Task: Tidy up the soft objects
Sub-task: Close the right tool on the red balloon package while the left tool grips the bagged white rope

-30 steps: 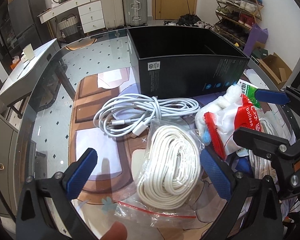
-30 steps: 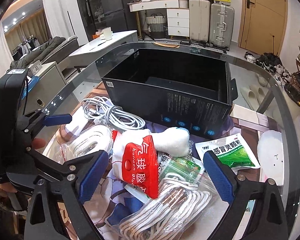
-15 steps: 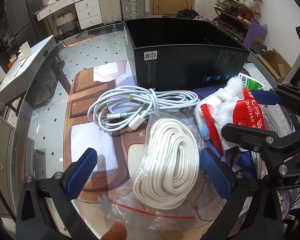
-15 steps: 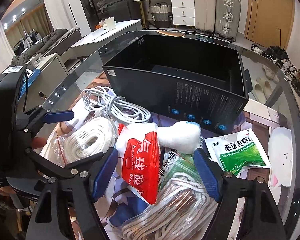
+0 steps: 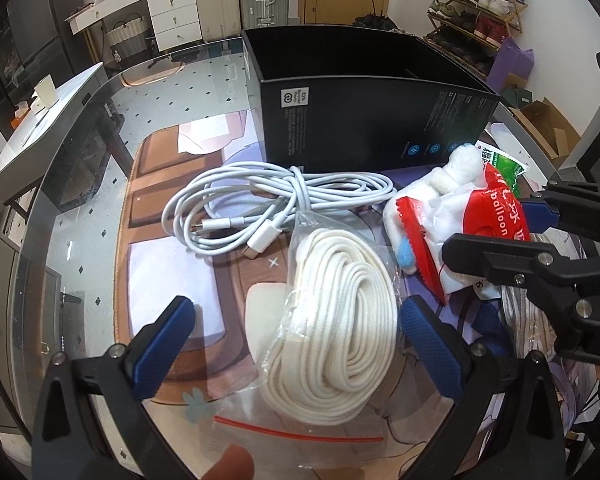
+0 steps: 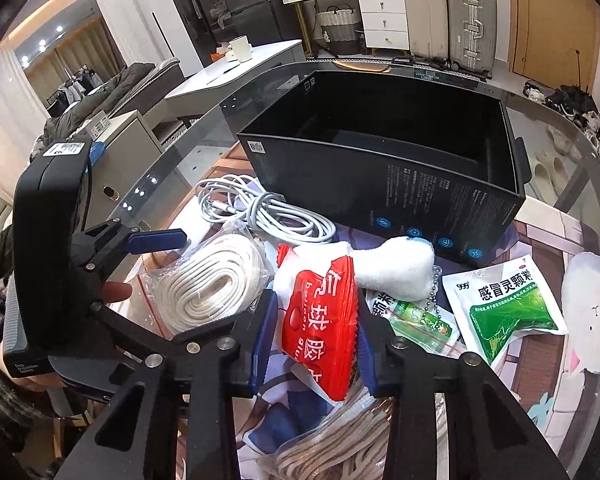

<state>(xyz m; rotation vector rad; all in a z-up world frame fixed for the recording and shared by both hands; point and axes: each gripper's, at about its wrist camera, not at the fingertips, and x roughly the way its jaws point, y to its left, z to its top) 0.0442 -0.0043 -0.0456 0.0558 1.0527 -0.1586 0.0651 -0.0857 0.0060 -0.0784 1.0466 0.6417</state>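
Note:
An open black box (image 6: 384, 184) stands at the back of the glass table; it also shows in the left wrist view (image 5: 364, 120). My right gripper (image 6: 312, 350) has its blue pads on both sides of a red balloon packet (image 6: 324, 316), closed on it; the packet also shows in the left wrist view (image 5: 484, 216). My left gripper (image 5: 296, 348) is open around a bagged coil of white rope (image 5: 336, 332). A white plush toy (image 6: 396, 266) lies behind the packet. A white charging cable (image 5: 260, 208) lies in front of the box.
A green medicine sachet (image 6: 508, 308) and a small green packet (image 6: 416, 316) lie right of the red packet. Another bagged rope coil (image 6: 340, 444) lies under my right gripper. A printed mat (image 5: 172, 264) covers the table. The table edge curves at the left.
My right gripper has narrowed from wide open until its pads meet the red packet. My left gripper has stayed open over the rope coil, moving slightly forward.

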